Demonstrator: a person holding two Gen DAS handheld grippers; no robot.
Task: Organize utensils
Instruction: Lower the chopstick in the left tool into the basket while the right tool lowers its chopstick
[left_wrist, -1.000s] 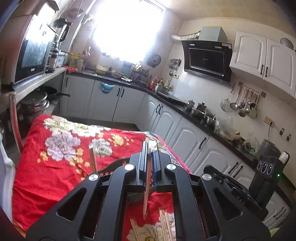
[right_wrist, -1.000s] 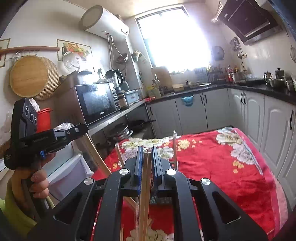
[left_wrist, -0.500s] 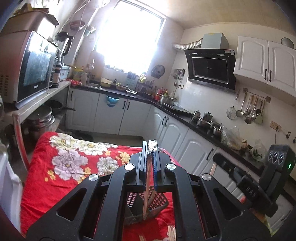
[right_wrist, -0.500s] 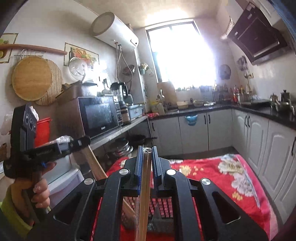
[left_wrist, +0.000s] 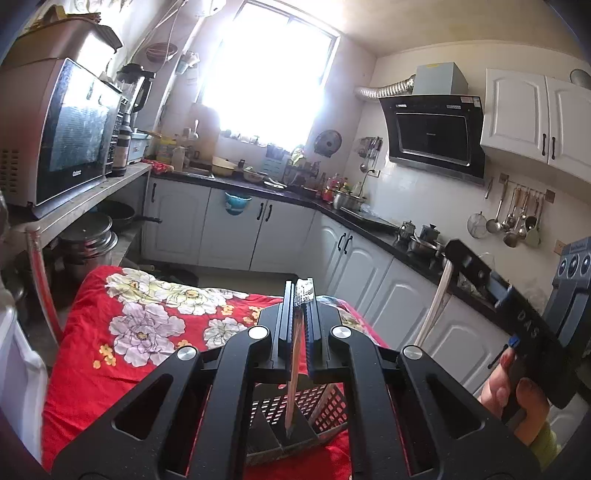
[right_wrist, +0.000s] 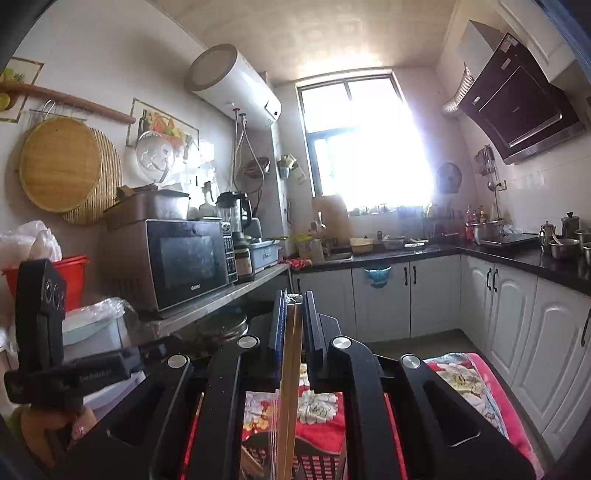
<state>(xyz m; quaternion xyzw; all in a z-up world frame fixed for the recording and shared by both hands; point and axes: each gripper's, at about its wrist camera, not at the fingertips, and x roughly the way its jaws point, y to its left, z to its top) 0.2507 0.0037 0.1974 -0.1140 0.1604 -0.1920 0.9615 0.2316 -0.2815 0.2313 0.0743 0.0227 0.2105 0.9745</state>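
Both grippers are rising since the earlier frame. Left gripper is pinching a chopstick hanging tip-down directly over the basket; right gripper is clamping its chopsticks the same way, long axes near vertical.

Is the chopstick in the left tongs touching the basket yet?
Cannot tell. In the left wrist view the chopstick tip hangs over the black mesh basket, overlapping its divider, with neither contact nor gap plain.
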